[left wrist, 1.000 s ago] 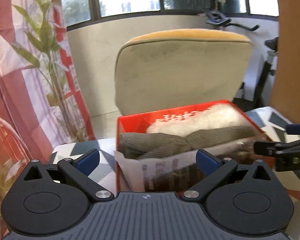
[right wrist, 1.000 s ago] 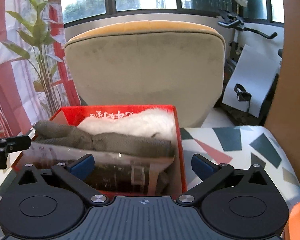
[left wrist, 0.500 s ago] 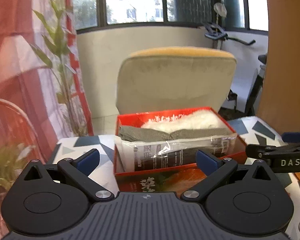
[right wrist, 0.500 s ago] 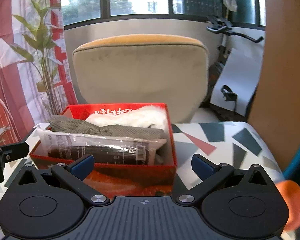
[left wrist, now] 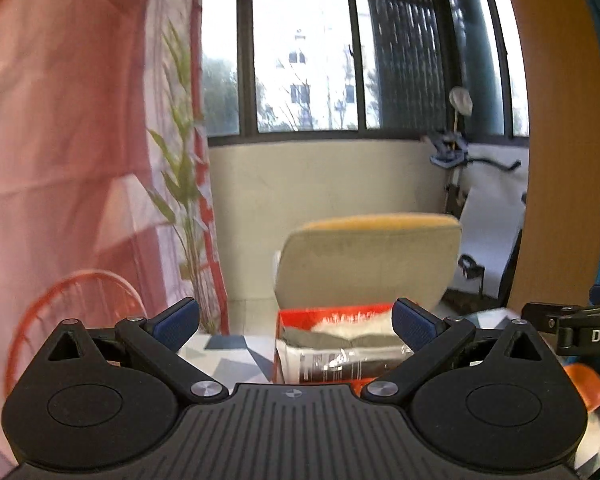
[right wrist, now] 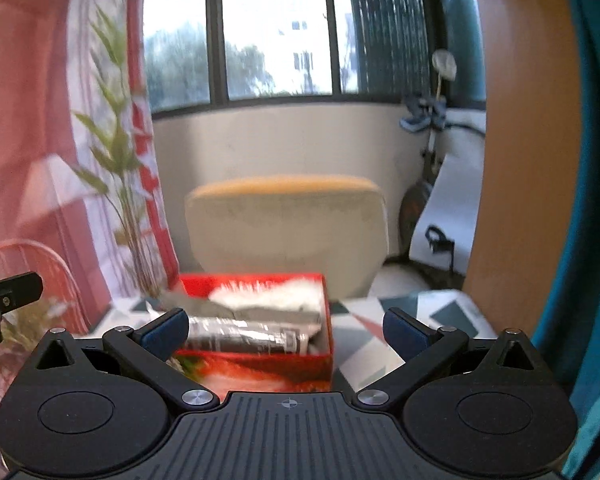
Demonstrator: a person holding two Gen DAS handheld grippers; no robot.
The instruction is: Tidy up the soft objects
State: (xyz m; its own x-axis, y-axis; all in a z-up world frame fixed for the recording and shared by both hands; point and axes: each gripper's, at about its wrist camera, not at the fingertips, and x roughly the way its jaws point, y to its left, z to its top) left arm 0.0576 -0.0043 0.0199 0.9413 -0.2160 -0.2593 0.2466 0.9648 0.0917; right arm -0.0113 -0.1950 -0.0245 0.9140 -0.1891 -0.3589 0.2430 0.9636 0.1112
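Note:
A red box (right wrist: 260,368) stands on the patterned table and also shows in the left wrist view (left wrist: 336,312). It holds a white fluffy item (right wrist: 272,296), a grey folded cloth (right wrist: 276,314) and a plastic-wrapped dark pack (right wrist: 244,338). My left gripper (left wrist: 296,322) is open and empty, held back from the box. My right gripper (right wrist: 286,330) is open and empty, also back from the box. The right gripper's finger shows at the right edge of the left wrist view (left wrist: 572,326).
A beige chair with a yellow top (right wrist: 288,228) stands behind the table. A pink curtain (left wrist: 60,160) and a green plant (left wrist: 184,192) are at the left. A wooden panel (right wrist: 528,140) is at the right. An orange object (left wrist: 584,380) lies low at the right.
Both grippers have pulled back and up from the red box, which now looks smaller and farther. Both stay open and empty. The box contents have not moved.

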